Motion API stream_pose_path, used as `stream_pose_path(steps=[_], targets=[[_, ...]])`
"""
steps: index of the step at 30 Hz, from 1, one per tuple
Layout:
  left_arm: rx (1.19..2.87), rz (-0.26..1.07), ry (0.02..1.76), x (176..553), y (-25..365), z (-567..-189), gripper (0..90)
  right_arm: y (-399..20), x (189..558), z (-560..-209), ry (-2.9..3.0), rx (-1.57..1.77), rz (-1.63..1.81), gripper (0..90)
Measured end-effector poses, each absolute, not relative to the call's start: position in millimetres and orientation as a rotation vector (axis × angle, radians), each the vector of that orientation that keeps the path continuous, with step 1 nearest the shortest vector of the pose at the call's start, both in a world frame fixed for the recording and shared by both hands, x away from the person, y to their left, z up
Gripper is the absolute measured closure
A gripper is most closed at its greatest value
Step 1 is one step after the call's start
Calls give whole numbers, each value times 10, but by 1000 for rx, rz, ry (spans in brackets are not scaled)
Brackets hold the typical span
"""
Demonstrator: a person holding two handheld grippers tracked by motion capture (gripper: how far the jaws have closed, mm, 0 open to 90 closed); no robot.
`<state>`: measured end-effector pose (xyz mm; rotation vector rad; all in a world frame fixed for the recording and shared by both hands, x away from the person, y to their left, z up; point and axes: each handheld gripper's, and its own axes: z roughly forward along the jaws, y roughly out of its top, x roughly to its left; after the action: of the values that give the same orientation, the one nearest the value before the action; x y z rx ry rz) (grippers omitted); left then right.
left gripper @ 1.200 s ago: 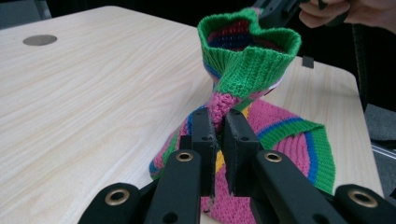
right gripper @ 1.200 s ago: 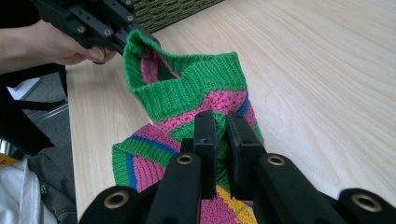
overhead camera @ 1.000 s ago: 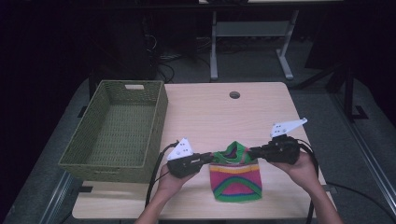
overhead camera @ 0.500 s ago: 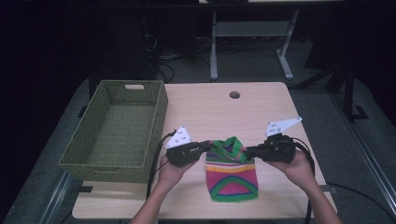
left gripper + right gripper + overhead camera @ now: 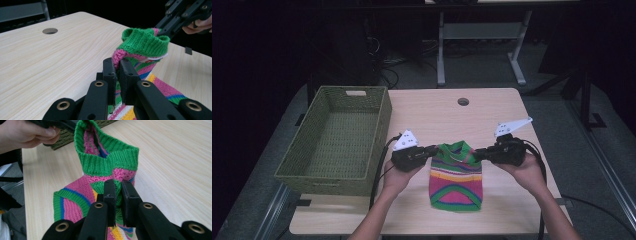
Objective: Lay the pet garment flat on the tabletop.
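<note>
A small knitted garment (image 5: pixel 456 177) in green, pink, yellow and blue stripes hangs between my two grippers over the near part of the table. My left gripper (image 5: pixel 432 150) is shut on its left shoulder, pinching pink knit (image 5: pixel 119 55) between the pads. From the other side my right gripper (image 5: pixel 477 153) is shut on the right shoulder, just below the green ribbed collar (image 5: pixel 107 161). The collar (image 5: pixel 457 149) stands lifted and bunched between the two grips, while the lower body lies flat on the wood.
A green woven basket (image 5: pixel 337 142), with nothing inside, stands at the table's left. A round cable hole (image 5: pixel 463 101) sits in the tabletop (image 5: pixel 432 115) near the far edge. Metal stand legs (image 5: pixel 482 50) rise behind the table.
Both grippers have carried the garment away from the near edge, lifting its top. They stand a little farther apart, so the collar is stretched and raised between them.
</note>
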<state>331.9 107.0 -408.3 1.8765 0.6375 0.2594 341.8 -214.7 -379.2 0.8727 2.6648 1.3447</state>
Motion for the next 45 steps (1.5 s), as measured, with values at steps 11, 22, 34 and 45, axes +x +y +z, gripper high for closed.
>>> stream_pose_path(steps=[11,22,34,45], targets=[[1886,235,663,3377,1082,-4140,840,-2162,3545,-3813,2647,905,1320,827],[1878,229,694,3426,1070,-4172,840,-2186,3616,-3801,2637,923,1313,827],[1847,230,753,3554,1032,-4196,841,-2179,3760,-3780,2626,947,1280,826],[1818,240,828,3700,958,-4334,840,-2198,3899,-3896,2603,1016,1243,821]])
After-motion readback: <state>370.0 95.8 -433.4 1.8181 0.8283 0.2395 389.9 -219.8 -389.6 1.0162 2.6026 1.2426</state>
